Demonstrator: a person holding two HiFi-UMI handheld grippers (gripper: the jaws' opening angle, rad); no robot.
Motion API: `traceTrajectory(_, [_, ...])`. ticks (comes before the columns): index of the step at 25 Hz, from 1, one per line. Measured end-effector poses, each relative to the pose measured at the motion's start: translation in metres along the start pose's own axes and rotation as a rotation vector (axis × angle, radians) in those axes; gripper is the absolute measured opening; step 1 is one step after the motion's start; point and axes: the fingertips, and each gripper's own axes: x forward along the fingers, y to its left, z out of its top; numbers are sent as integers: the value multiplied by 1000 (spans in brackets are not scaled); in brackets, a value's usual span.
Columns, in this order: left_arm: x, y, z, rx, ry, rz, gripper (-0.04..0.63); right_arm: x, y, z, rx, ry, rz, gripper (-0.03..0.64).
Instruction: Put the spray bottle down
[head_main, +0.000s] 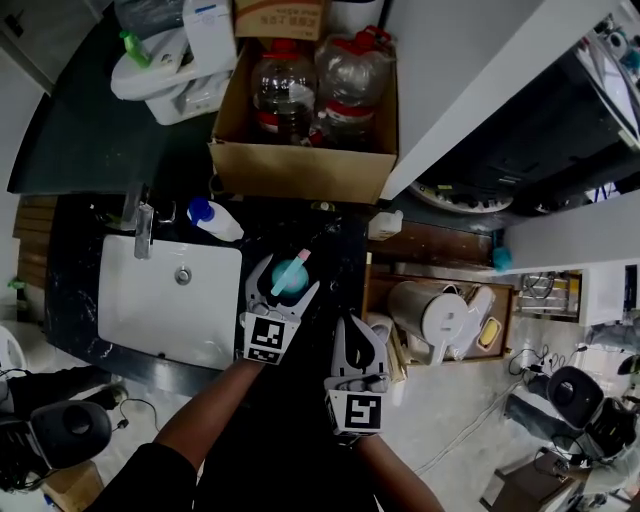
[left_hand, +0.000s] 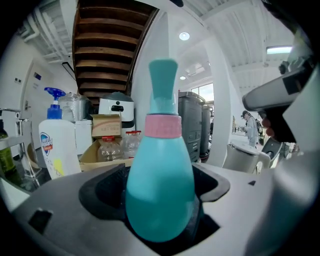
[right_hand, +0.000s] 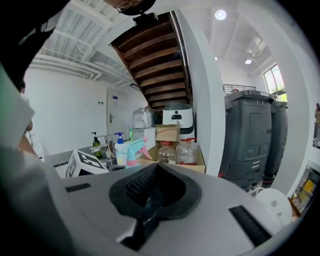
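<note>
Place: a kitchen corner under a staircase.
Washing: white sink (head_main: 150, 320) with tap (head_main: 143, 228) in a dark counter (head_main: 90, 140); soap bottle (left_hand: 57, 145) beside it.
Supplies: kettle (head_main: 425, 312); box (head_main: 300, 170) of large bottles (head_main: 285, 90).
Surround: wooden stairs (right_hand: 150, 60), grey bins (right_hand: 250, 135).

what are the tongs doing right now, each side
Left tongs: closed on the spray bottle.
Right tongs: closed, holding nothing.

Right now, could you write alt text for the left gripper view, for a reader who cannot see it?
The left gripper holds an upright teal spray bottle with a pink collar between its jaws. Behind it, at left, stands a white pump bottle, and beside that a cardboard box with clear plastic bottles.
</note>
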Motion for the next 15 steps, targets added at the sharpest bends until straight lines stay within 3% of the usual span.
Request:
traceTrajectory(8, [-30,0,9,-23,-26,6,407,-14,2,6,42,-36,5,15])
traceTrajectory(15, [-79,5,25,-63,-66,68,405,-18,15,16,54,-59,45,15])
